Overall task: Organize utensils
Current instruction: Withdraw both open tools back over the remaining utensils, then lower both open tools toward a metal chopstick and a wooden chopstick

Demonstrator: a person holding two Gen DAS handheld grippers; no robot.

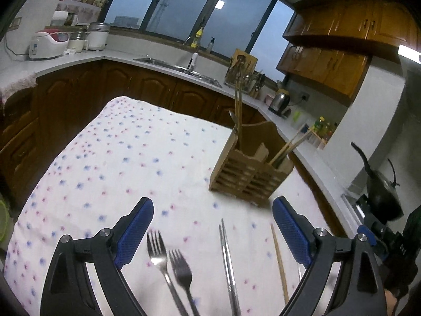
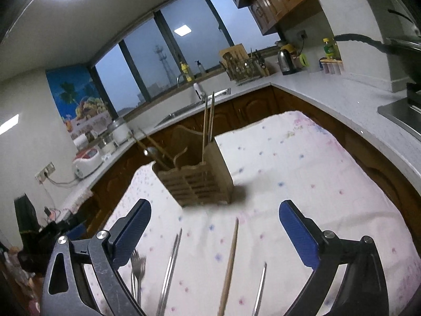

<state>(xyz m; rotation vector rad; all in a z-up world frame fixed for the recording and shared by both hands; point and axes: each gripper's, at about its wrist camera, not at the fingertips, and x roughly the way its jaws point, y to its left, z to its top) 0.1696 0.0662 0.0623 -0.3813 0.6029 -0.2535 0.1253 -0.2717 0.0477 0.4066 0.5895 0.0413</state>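
Left gripper (image 1: pixel 213 208): hovering over the table with jaws spread wide, gripping nothing.
Right gripper (image 2: pixel 215 210): likewise gaping, nothing between its pads.
Forks (image 1: pixel 168 263): two lying side by side on the flowered tablecloth (image 1: pixel 105 158), nearest the left gripper.
Metal chopsticks (image 1: pixel 227 263): lying beside the forks.
Wooden chopstick (image 2: pixel 230 260): lying alone, further right.
Wooden holder (image 1: pixel 250 171): standing beyond them, chopsticks and a spoon sticking up inside.
Counter (image 1: pixel 163 58): running behind.
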